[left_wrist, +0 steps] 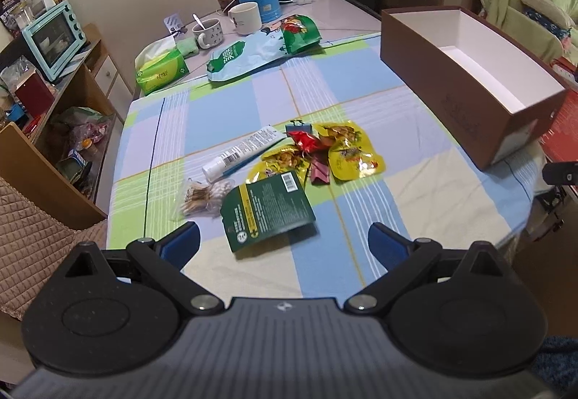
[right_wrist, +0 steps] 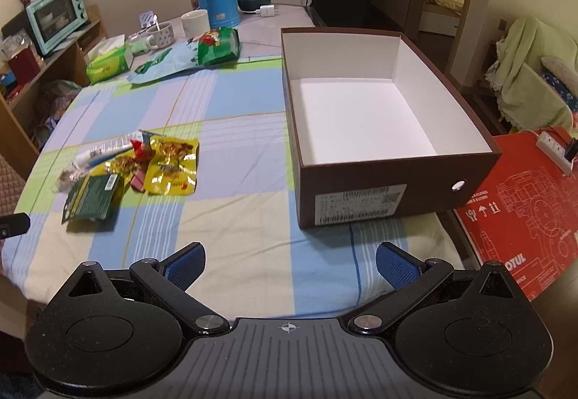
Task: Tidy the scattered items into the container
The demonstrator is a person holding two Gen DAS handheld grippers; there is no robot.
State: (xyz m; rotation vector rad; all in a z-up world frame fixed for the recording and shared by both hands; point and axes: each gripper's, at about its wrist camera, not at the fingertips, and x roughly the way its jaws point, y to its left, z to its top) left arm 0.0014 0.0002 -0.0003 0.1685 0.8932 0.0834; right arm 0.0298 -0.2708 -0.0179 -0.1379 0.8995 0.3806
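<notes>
A checked tablecloth (right_wrist: 245,146) covers the table. The brown cardboard box (right_wrist: 379,178), white inside and empty, sits toward its right edge. Near the left edge lies a huddle of items: a dark green packet (left_wrist: 267,209), yellow snack pouches (left_wrist: 356,157), a white tube (left_wrist: 245,151), cotton swabs (left_wrist: 202,196), all touching or overlapping. Both the left gripper (left_wrist: 283,240) and right gripper (right_wrist: 290,261) hover over the near edge, fingers spread wide, holding nothing.

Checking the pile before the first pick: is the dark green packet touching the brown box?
Apart. The right wrist view shows the dark green packet lying well left of the brown box, with a broad stretch of bare checked tablecloth between them.
</notes>
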